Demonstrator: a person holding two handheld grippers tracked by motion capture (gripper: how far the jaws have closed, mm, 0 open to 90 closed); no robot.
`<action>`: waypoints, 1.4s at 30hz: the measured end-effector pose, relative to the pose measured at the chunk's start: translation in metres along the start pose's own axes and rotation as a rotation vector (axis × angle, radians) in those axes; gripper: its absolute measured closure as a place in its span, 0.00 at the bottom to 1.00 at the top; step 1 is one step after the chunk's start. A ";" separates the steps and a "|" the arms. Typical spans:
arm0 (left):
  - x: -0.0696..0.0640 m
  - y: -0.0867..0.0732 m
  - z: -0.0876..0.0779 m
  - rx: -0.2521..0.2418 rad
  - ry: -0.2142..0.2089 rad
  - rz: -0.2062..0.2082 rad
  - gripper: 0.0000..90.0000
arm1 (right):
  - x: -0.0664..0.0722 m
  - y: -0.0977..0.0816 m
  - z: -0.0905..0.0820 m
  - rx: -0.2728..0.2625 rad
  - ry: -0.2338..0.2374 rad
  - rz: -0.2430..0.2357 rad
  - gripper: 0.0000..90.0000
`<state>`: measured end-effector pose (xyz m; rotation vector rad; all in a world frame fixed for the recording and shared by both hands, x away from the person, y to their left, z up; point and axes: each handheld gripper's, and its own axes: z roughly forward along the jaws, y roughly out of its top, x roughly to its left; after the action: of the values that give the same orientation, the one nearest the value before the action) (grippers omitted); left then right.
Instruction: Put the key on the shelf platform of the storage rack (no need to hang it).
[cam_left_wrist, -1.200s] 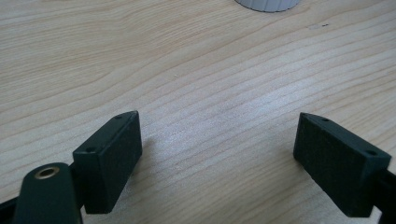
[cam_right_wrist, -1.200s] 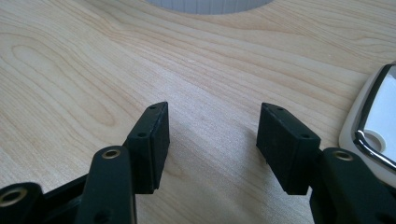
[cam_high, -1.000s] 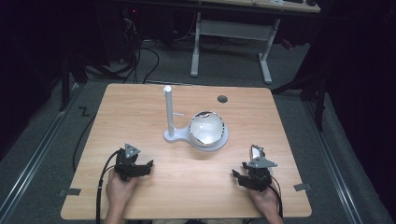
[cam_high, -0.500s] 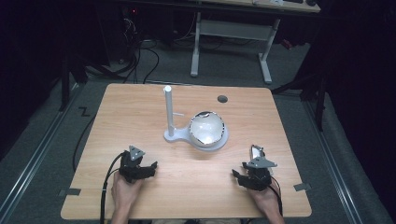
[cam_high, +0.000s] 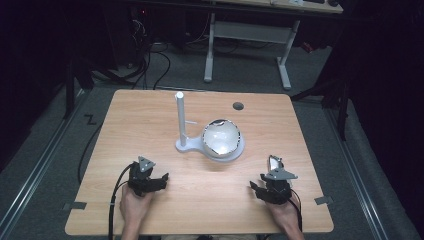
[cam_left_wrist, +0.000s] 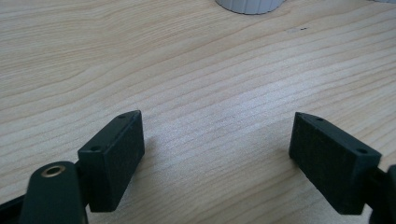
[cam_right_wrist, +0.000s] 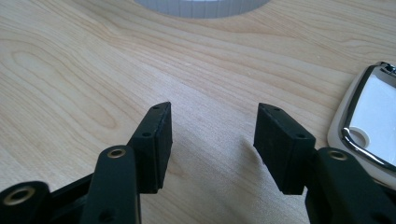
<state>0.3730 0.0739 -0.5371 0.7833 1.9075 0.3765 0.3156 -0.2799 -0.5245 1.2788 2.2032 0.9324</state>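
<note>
Centrally on the wooden bench (cam_high: 150, 120) stands a white stand (cam_high: 181, 122), an upright post on a flat base, and this stand serves as the landmark. Touching its base on the right side sits a round mirror (cam_high: 222, 138) in a white ring, face up and bright with reflected light. Beyond the stand, toward the far edge and to the right, a small dark round hole (cam_high: 238, 105) sits in the bench top.

Nearer than the stand and to its left, the left tool (cam_high: 161, 178) rests low over the wood in a person's left hand (cam_high: 134, 207). In the left gripper view its two black pads are spread wide apart with bare wood between them, gripping nothing; the ribbed white edge of the stand's base (cam_left_wrist: 250, 5) shows at the top of that view.

Nearer than the stand and well to its right, the right tool (cam_high: 256, 188) sits in the right hand (cam_high: 286, 215), well apart from the mirror. Its jaws have just been closing a little, yet in the right gripper view they are apart with nothing between them. A ribbed white rim (cam_right_wrist: 203, 8) crosses the top of that view, and a small chrome-framed piece (cam_right_wrist: 369, 126) lies on the wood at the right edge.
</note>
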 end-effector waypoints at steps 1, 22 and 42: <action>0.000 0.000 0.000 0.000 0.000 0.000 0.20 | 0.000 0.001 -0.002 -0.008 0.002 0.003 0.54; 0.000 0.000 0.000 0.000 0.000 -0.001 0.20 | -0.016 0.005 -0.025 -0.072 -0.003 0.065 0.61; 0.000 0.000 0.000 0.000 0.000 0.000 0.21 | -0.063 0.004 -0.041 -0.090 -0.107 0.198 0.62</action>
<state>0.3729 0.0740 -0.5371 0.7836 1.9073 0.3770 0.3217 -0.3475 -0.4915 1.4884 1.9581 0.9998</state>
